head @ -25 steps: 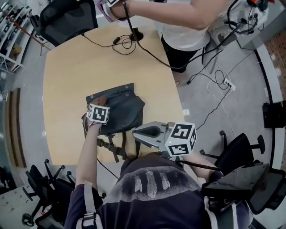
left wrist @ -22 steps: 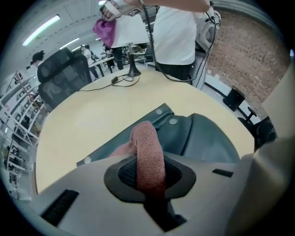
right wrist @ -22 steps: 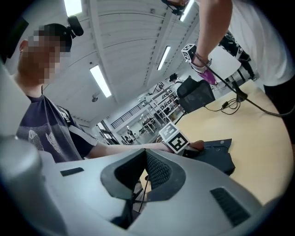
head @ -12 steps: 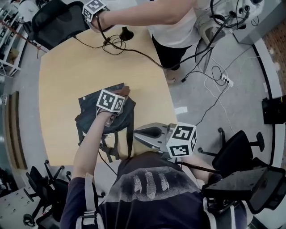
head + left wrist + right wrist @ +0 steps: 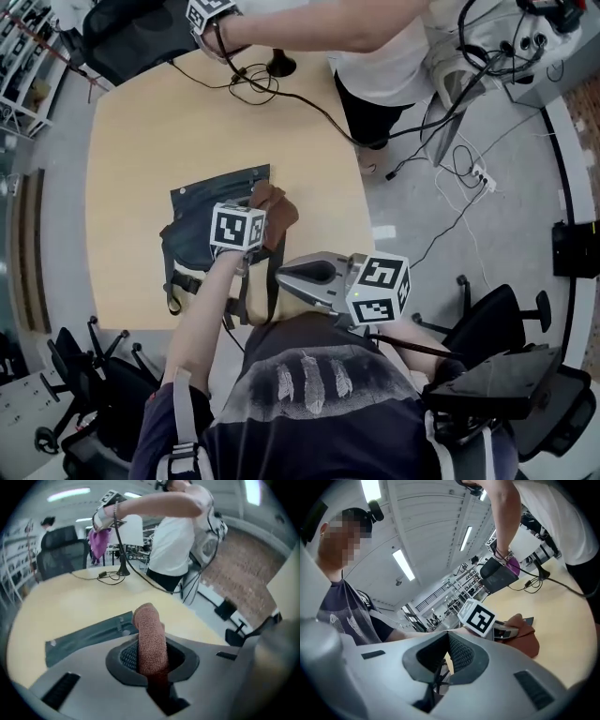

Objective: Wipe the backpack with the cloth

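Finds the left tongs (image 5: 150, 667) clamped on a fold of the rust-brown cloth (image 5: 149, 630), with the cloth pressed down at the 2 o'clock corner of the dark backpack (image 5: 199, 230). Places the backpack flat on the bench (image 5: 141, 122), near its 6 o'clock edge, with straps (image 5: 273, 286) trailing toward that edge. Finds the right tongs (image 5: 440, 665) parted and empty, held off the bench at about 5 o'clock, well apart from the backpack. Notes a second person's arm (image 5: 309, 23) over the 12 o'clock end, near loose cables (image 5: 255, 82).

Risk one: judges the backpack free to slide or bunch under the drag of the cloth, with nothing pinning it and little bench left on the 6 o'clock side. Risk two: judges the cloth close to running off the backpack's 3 o'clock side onto bare bench, wasting the stroke. Risk three: judges so narrow a pinch of fabric liable to pull out of the tongs under friction.

Against the earlier frames: records the left tongs and cloth carried from the backpack's 9 o'clock side across to its 3 o'clock side. Records the backpack's 3 o'clock bulge now covered by cloth and marker cube. Records no visible change in the right tongs.
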A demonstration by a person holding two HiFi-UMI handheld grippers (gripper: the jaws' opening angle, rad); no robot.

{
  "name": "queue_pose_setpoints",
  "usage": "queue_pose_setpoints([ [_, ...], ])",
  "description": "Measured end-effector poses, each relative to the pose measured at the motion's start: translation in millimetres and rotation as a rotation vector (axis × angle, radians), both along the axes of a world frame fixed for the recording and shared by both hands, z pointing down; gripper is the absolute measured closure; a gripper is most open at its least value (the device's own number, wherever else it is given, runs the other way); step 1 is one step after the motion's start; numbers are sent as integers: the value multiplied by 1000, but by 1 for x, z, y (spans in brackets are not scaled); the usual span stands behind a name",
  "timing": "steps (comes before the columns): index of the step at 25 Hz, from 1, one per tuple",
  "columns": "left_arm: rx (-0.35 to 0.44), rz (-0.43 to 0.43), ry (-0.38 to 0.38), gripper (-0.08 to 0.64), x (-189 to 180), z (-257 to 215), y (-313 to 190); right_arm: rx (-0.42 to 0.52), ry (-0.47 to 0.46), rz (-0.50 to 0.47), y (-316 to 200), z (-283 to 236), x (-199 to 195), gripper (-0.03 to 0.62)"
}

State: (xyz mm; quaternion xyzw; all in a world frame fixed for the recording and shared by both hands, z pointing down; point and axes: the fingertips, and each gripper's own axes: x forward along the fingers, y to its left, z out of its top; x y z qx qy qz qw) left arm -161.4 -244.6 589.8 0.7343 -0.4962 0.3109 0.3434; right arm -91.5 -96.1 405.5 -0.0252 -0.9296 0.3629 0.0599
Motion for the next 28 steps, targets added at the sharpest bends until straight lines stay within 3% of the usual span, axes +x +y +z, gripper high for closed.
queue_pose_setpoints([
  [3,31,124,-254,503,-22,9,24,-2,2,-27,5,2,-7,591],
  [5,39,146,-334,503,-39,13,40,-1,1,-51,11,3,-15,591],
  [8,43,107,-439,503,-85,19,66,4,-7,-102,18,3,-34,591],
  [13,1,-84,-448,503,-157,19,116,-14,-18,-185,27,4,-44,591],
  [18,-49,-219,-492,503,-201,16,159,-69,-38,-220,33,0,-37,591],
  [23,-138,-266,-588,503,-233,19,201,-104,-57,-257,40,-5,-39,591],
  [28,-192,-357,-571,503,-249,18,259,-120,-47,-303,51,-3,-42,591],
])
